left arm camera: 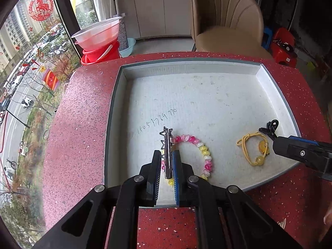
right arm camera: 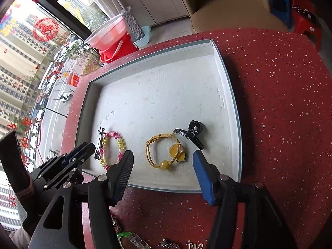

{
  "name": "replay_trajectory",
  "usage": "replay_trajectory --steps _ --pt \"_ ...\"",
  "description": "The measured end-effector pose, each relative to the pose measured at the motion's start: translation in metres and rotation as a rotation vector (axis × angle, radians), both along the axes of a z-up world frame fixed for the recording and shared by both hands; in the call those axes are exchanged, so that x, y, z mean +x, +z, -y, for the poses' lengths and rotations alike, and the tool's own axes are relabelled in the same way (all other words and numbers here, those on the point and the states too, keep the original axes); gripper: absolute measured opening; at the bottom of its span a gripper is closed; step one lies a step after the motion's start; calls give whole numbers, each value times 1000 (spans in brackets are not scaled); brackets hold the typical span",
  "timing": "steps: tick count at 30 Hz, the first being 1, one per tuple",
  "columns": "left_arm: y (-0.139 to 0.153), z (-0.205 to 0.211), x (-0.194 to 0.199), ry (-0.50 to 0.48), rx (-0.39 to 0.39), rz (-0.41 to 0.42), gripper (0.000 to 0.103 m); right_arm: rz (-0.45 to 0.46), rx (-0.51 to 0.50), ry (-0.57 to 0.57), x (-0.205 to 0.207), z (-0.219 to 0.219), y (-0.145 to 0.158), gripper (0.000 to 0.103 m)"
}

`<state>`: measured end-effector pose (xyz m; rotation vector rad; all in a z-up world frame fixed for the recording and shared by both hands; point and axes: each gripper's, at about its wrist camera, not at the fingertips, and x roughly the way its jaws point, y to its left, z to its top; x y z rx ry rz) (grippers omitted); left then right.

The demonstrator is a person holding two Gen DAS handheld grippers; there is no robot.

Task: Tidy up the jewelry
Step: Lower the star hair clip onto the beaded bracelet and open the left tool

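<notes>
Resting flat inside a shallow white tray with a rough, papery floor and grey-green rim are four pieces of jewelry. A slim silver metal hair clip with a star-shaped head lies at about 7 o'clock on the tray floor, between the two pads of the left gripper; the jaws stand narrowly apart and whether they actually press the clip cannot be told. Just beside the clip, at its 3 o'clock, lies a round bracelet of glossy pink, white and yellow beads; in the left wrist view the two overlap at its near-left arc. Toward 5 o'clock sits a yellow corded hair tie looped in a ring, carrying smooth amber-like beads and a small flower charm. A black glossy plastic claw clip lies at the tie's 1 o'clock, touching or nearly touching its cord.

The right gripper hangs spread wide, one ribbed black pad and one blue pad on either side of the yellow tie, holding nothing. The tray sits on a red speckled tabletop with a hard, stone-like look. Along the table's near edge, at 6 o'clock, more trinkets lie partly cut off, including something green and clear.
</notes>
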<state>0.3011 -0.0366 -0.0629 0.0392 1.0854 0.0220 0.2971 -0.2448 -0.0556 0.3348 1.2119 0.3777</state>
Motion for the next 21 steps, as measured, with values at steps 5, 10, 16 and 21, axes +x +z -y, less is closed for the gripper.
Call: replay_trajectory --steps 5,10,16,21 --pt "13 -4 -12 34 -19 63 103 11 9 -8 -14 2 9 64" --pt "25 -1 -23 7 -12 81 103 17 15 -22 -30 9 14 74" --pt "31 -10 -43 75 11 75 103 33 24 -38 -58 15 21 85" --pt "29 -18 -64 91 37 54 103 51 32 -61 -81 20 25 87"
